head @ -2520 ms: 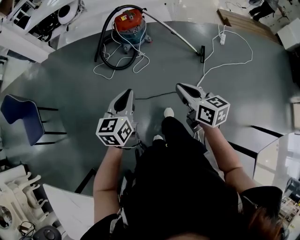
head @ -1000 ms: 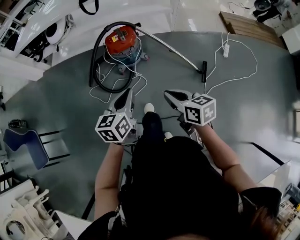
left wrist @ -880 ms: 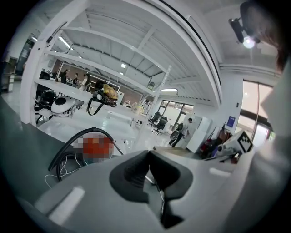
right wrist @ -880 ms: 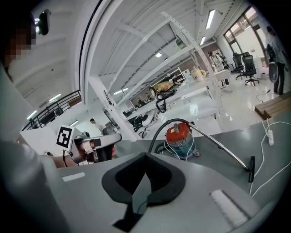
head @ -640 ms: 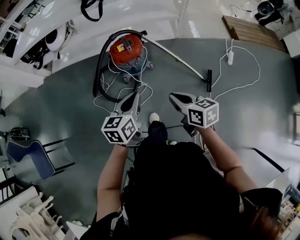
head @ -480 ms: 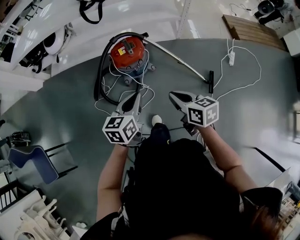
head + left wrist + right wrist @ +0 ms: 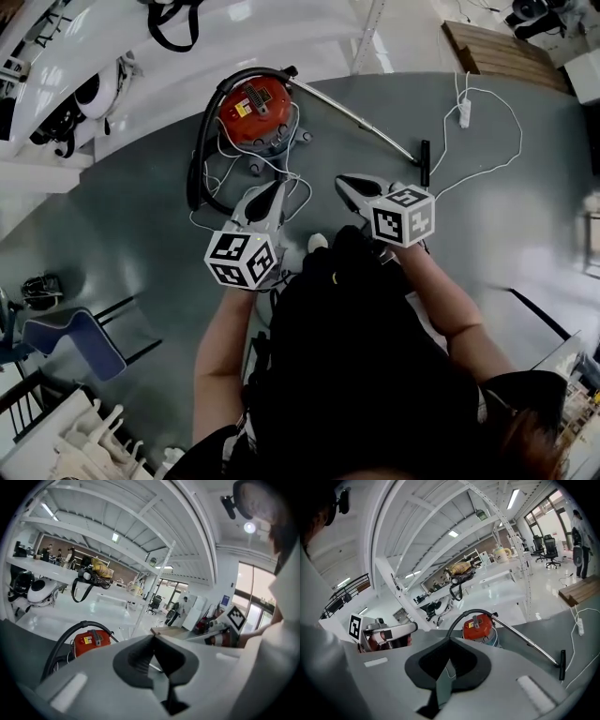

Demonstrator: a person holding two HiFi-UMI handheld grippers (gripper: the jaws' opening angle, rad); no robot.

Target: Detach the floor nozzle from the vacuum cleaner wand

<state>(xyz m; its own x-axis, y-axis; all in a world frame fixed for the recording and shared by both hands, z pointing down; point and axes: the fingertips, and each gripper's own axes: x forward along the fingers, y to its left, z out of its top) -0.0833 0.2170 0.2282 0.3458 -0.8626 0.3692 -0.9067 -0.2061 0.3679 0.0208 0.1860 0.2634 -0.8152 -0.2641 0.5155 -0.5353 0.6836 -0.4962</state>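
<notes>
Left gripper point(image 7: 272, 192): its jaws are pressing together on nothing, and it is pointing toward the red vacuum cleaner point(image 7: 251, 101).
Right gripper point(image 7: 347, 185): its jaws are likewise meeting, empty, and it is hanging just beside the left one above the grey floor mat point(image 7: 141, 234).
Floor nozzle point(image 7: 424, 164): it is lying on the mat at the far end of the wand point(image 7: 361, 117), attached to it, ahead of the right gripper and apart from it.
Black hose point(image 7: 202, 141): it is looping from the vacuum cleaner's left side.
White cable point(image 7: 487, 141): it is trailing across the mat, right of the nozzle.
</notes>
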